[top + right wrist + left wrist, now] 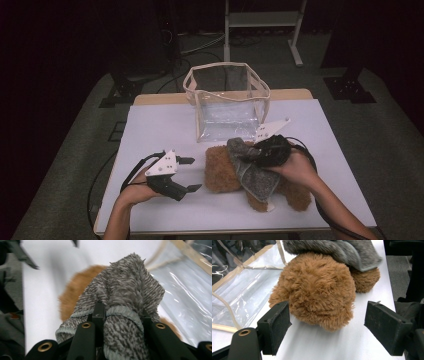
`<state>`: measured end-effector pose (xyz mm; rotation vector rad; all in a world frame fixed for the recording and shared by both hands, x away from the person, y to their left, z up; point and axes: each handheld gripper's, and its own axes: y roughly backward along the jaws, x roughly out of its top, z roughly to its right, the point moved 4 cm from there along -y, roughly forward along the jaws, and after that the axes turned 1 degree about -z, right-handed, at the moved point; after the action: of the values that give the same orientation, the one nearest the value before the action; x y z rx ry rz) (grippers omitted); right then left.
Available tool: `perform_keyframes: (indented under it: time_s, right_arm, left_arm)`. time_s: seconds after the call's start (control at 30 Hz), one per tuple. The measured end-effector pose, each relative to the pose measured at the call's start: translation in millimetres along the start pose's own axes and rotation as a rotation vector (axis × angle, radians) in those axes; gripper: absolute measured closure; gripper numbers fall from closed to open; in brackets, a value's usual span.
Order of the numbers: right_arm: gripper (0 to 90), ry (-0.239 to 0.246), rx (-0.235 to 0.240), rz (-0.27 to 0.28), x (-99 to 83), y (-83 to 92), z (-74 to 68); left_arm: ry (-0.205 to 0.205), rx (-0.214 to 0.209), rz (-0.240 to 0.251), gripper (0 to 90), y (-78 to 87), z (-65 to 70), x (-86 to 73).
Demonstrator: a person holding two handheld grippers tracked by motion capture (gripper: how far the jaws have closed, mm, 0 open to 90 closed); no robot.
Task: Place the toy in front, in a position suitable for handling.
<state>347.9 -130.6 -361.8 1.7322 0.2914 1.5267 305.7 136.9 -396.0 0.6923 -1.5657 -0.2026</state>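
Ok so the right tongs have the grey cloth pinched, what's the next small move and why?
Probably lift the grey cloth up and toward the clear bag. The right tongs are shut on a fold of it, but it is draped over the brown plush, and the bag's open top stands just behind. The left tongs are open beside the plush, holding nothing.

In the right gripper view the grey cloth (125, 305) wraps over the right tongs (122, 315), hiding their tips; at nine o'clock the brown plush (72, 292) is blurred. In the high view that cloth (252, 167) covers the plush's (222, 170) middle
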Motion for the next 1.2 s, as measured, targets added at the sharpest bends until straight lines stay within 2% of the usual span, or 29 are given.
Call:
perform_keyframes:
  time_s: [0.03, 0.07, 0.17, 0.2, 0.3, 0.43, 0.5, 0.57, 0.63, 0.67, 0.7, 0.73, 0.77, 0.97, 1.0, 1.03, 1.1, 1.13, 1.2]
  right_arm:
    - [68.3, 0.0, 0.0, 0.0, 0.0, 0.0, 0.0]
    - [68.3, -0.05, -0.002, -0.007, -3.8, 2.9, 9.6]
    - [68.3, -0.068, 0.013, -0.012, -6.3, 1.8, 13.1]
    - [68.4, -0.073, 0.049, -0.031, -8.5, -2.9, 11.0]
    - [68.4, -0.056, 0.059, -0.043, -9.4, -5.9, 5.2]
    - [68.8, -0.03, 0.095, -0.041, -15.0, -8.6, -13.9]
    - [69.2, -0.031, 0.113, -0.033, -18.6, -8.7, -21.1]
    - [69.4, -0.027, 0.129, -0.029, -23.0, -8.2, -29.2]
    - [69.4, -0.018, 0.141, -0.027, -25.6, -7.6, -34.6]
    - [69.4, -0.018, 0.141, -0.027, -25.6, -7.6, -34.6]
    - [69.4, -0.007, 0.153, -0.027, -28.2, -4.7, -41.6]
    - [69.3, -0.003, 0.155, -0.027, -28.5, -2.9, -42.2]
    - [69.4, -0.001, 0.15, -0.023, -28.3, 0.2, -41.9]
    - [69.4, -0.03, 0.111, -0.01, -24.8, 17.8, -25.9]
    - [69.3, -0.038, 0.101, -0.004, -23.0, 20.5, -21.2]
    - [69.2, -0.04, 0.069, -0.017, -19.7, 25.3, -9.7]
    - [69.2, -0.042, 0.058, -0.023, -19.0, 26.0, -5.5]
    - [69.0, -0.063, 0.046, -0.028, -18.4, 25.1, 5.2]
    - [69.0, -0.076, 0.05, -0.044, -21.2, 21.4, 13.2]
  left_arm:
    - [0.0, 0.0, 0.0, 20.0, 0.0, 0.0, 0.0]
    - [0.002, -0.007, 0.002, 20.0, -2.6, -0.2, 0.9]
    - [0.002, -0.012, 0.0, 20.0, -4.8, -0.2, 2.0]
    - [-0.004, -0.015, -0.005, 20.0, -6.9, -0.2, 3.5]
    - [-0.008, -0.019, -0.002, 20.0, -9.7, -0.4, 6.1]
    - [-0.013, -0.031, 0.008, 20.0, -18.9, -1.1, 13.0]
    - [-0.008, -0.042, 0.02, 20.1, -30.4, -1.7, 18.9]
    - [-0.016, -0.038, 0.022, 20.3, -35.1, -2.1, 21.4]
    - [-0.019, -0.053, 0.02, 21.7, -45.1, -1.2, 25.4]
    - [-0.019, -0.053, 0.02, 23.4, -45.1, -1.2, 25.4]
    - [-0.036, -0.085, -0.023, 24.1, -53.4, 3.3, 23.9]
    - [-0.047, -0.103, -0.042, 25.6, -58.0, 7.0, 22.0]
    - [-0.055, -0.105, -0.05, 25.8, -61.3, 10.2, 20.6]
    - [-0.054, -0.104, -0.043, 25.6, -62.2, 14.2, 18.7]
    - [-0.059, -0.104, -0.045, 25.6, -61.7, 14.5, 18.4]
    - [-0.072, -0.103, -0.052, 25.6, -61.2, 14.9, 18.3]
    - [-0.069, -0.103, -0.052, 25.6, -61.1, 15.5, 18.2]
    - [-0.07, -0.103, -0.052, 25.6, -60.4, 14.8, 18.1]
    - [-0.062, -0.098, -0.044, 25.4, -59.3, 13.4, 17.9]
